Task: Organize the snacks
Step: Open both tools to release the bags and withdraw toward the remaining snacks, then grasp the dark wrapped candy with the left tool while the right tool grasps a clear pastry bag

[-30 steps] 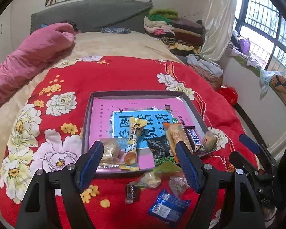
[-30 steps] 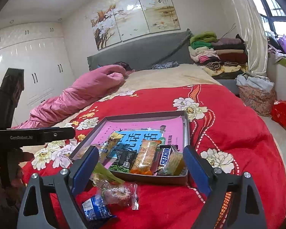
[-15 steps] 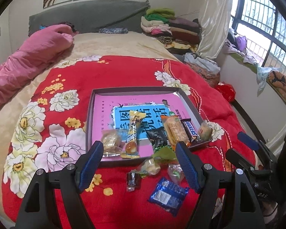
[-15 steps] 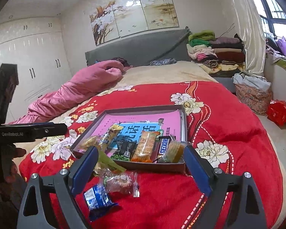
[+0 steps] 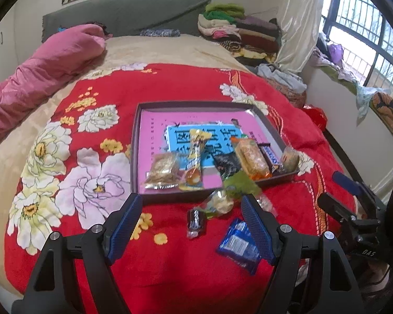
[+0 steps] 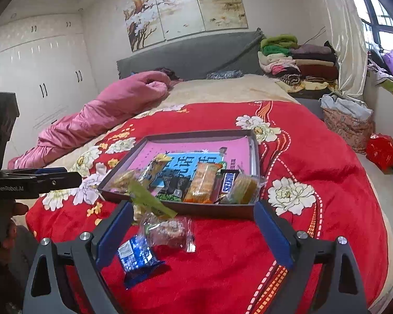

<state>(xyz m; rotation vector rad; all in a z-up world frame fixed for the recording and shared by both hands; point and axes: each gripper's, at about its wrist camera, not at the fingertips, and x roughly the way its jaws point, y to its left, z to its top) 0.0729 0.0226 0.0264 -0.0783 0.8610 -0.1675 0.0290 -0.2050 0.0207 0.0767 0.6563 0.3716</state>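
- A bed (image 5: pixel 170 52) is carrying everything, and a red flowered blanket (image 5: pixel 186 274) is covering its near half, with a rolled pink quilt (image 5: pixel 49 62) lying along the left side.
- A shallow dark tray (image 5: pixel 134 157) is sitting flat on the blanket, lined with a pink and blue printed sheet (image 5: pixel 196 123).
- Along the tray's near edge a row of snacks is lying side by side: a clear-wrapped pastry (image 5: pixel 163 168), a yellow packet (image 5: pixel 195 157), a black packet (image 5: pixel 226 163), an orange-wrapped cake (image 5: pixel 251 158), a chocolate bar (image 5: pixel 269 154) and a round biscuit in clear wrap (image 5: pixel 290 158) at the right corner.
- Four snacks are lying loose on the blanket just in front of the tray: a green packet (image 6: pixel 146 198) leaning over the tray's near wall, a clear bag of sweets (image 6: pixel 167 231), a blue packet (image 6: pixel 137 257) and a small dark candy (image 5: pixel 196 221).
- The left tool (image 5: pixel 191 225) is hovering over these loose snacks with its blue pads wide apart and gripping nothing; the dark candy is showing between the pads, untouched.
- The right tool (image 6: pixel 194 231) is pointing at the same spot, its jaws opening and empty, with the clear bag and the blue packet lying on the blanket between them.
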